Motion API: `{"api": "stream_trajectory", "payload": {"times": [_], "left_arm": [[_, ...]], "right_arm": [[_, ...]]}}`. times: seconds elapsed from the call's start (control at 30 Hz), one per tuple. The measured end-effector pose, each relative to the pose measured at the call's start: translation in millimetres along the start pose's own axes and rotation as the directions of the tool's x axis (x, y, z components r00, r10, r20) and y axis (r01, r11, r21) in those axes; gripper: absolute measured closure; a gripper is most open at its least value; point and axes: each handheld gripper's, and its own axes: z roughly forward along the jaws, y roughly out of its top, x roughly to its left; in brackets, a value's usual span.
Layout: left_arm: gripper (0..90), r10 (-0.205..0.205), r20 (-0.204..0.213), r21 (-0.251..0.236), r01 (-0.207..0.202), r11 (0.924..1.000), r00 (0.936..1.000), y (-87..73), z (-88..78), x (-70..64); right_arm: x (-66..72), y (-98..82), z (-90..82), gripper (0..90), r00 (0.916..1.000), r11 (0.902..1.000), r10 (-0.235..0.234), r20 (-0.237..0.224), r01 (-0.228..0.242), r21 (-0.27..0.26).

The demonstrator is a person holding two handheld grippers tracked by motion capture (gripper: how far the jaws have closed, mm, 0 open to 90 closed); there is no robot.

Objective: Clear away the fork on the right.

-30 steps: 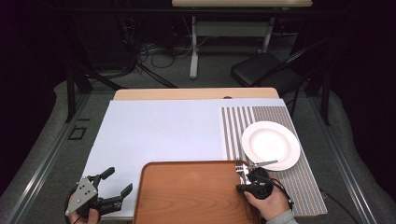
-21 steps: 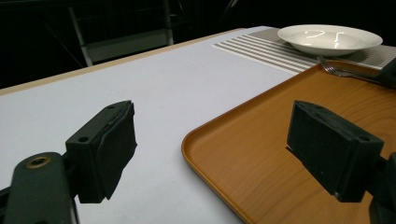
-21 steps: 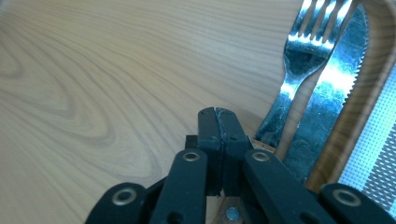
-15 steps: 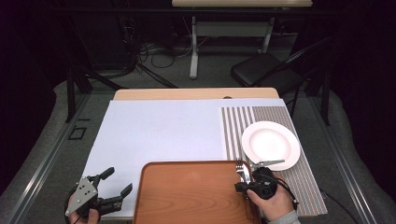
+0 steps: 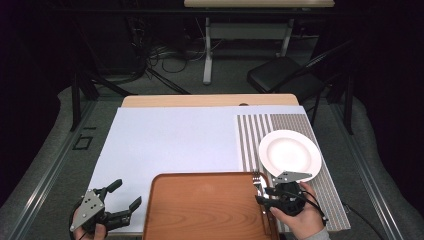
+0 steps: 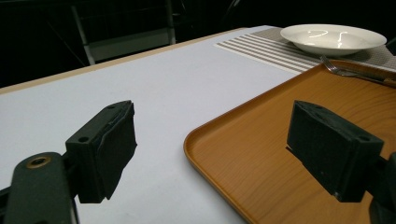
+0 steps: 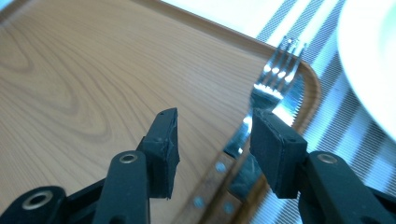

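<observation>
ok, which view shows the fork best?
Right gripper view: the fork lies close up at the tray's corner, tines sharp. High view shows it tiny; left gripper view shows it far off at the tray edge.

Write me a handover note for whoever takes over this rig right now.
Right gripper: its fingers have just been opening; nothing is clamped, and the fork lies below them along the right edge of the wooden tray.
Left gripper: open, empty, beside the tray's left edge.
White plate sits on the striped placemat, empty.
Done: fork released on the tray.
Left: not evident.

Dark room, black chair (image 5: pixel 282 80), grey carpet (image 5: pixel 45 170)
</observation>
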Motion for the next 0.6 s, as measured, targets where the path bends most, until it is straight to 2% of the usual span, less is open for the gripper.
{"api": "stream_trajectory", "payload": {"times": [0.07, 0.3, 0.37, 0.47, 0.5, 0.6], "left_arm": [[15.7, -0.002, 0.0, -0.002, 0.002, 1.0, 1.0, -0.3, 0.6, 0.0], [15.7, 0.006, 0.004, 0.007, -0.006, 1.0, 1.0, 0.2, 1.3, -1.3], [15.7, 0.004, 0.002, 0.007, -0.004, 1.0, 1.0, 0.1, 1.0, -1.1], [15.7, 0.004, 0.004, 0.006, -0.005, 1.0, 1.0, 0.0, 0.7, -0.8], [15.7, 0.003, 0.003, 0.006, -0.003, 1.0, 1.0, -0.1, 0.8, -0.8], [15.7, 0.003, 0.002, 0.006, -0.003, 1.0, 1.0, -0.1, 1.0, -0.9]], "right_arm": [[-0.7, 0.4, -5.4, 56.2, 0.9998, 0.9994, -0.013, 0.014, 0.013, 0.033], [-9.5, -1.9, -16.7, 59.4, 0.9996, 0.9986, -0.026, 0.01, 0.025, 0.047], [-13.7, -2.8, -21.5, 59.5, 0.9996, 0.9975, -0.029, 0.005, 0.028, 0.065], [-18.1, -3.9, -27.7, 50.4, 0.9981, 0.9981, -0.056, 0.027, 0.055, 0.026], [-20.7, -4.3, -29.9, 47.2, 0.9967, 0.998, -0.064, 0.051, 0.064, 0.001], [-26.9, -6.0, -32.7, 45.3, 0.9965, 0.997, -0.065, 0.052, 0.067, -0.038]]}}
